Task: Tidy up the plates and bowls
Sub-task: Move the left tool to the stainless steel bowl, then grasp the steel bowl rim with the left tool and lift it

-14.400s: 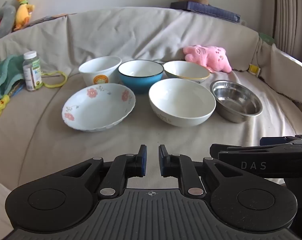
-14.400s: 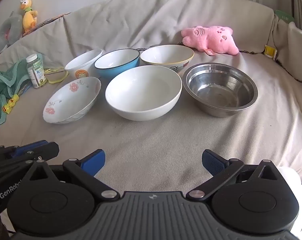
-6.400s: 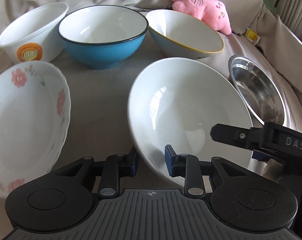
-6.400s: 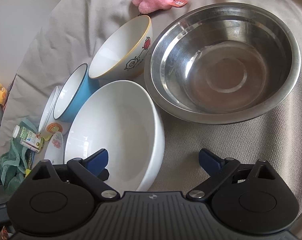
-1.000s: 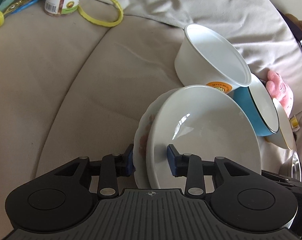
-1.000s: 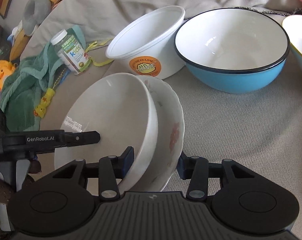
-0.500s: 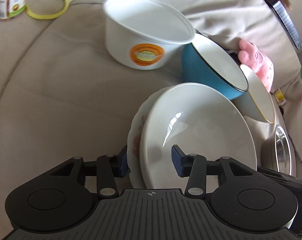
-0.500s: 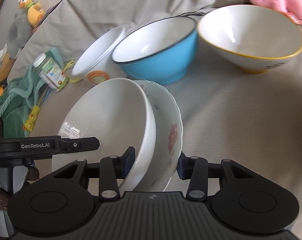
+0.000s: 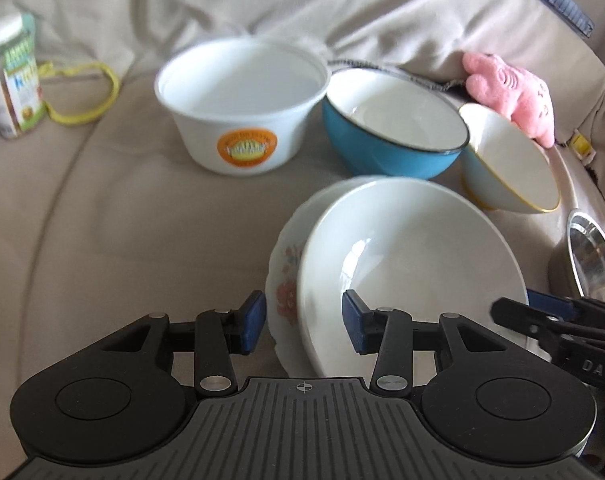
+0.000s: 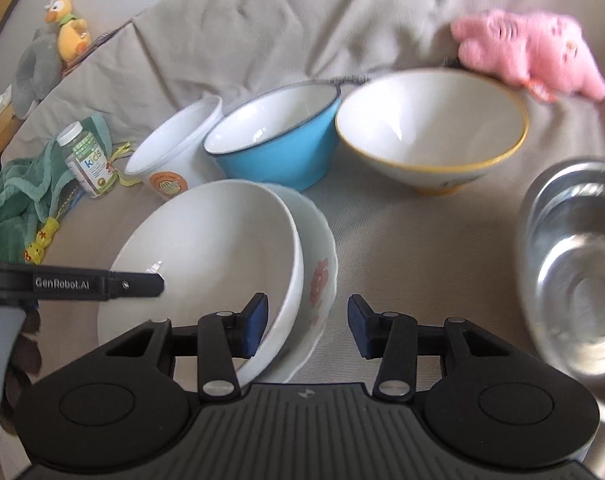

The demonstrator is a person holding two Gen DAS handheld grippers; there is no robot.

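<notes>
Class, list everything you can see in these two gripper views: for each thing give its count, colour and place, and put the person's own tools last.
Plain bowl: 1, white, nested in the floral bowl.
Floral bowl: 1, white with pink flowers, under the plain bowl.
Tub: 1, white with orange label, back left.
Blue bowl: 1, blue outside, white inside, back middle.
Yellow-rimmed bowl: 1, white, back right.
Metal bowl: 1, silver, far right.
Plush toy: 1, pink, behind the bowls.
Bottle: 1, green label, left.
Cloth: 1, green, far left.
Left gripper: jaws open, astride the stack's rim.
Right gripper: jaws open, astride the opposite rim.
</notes>
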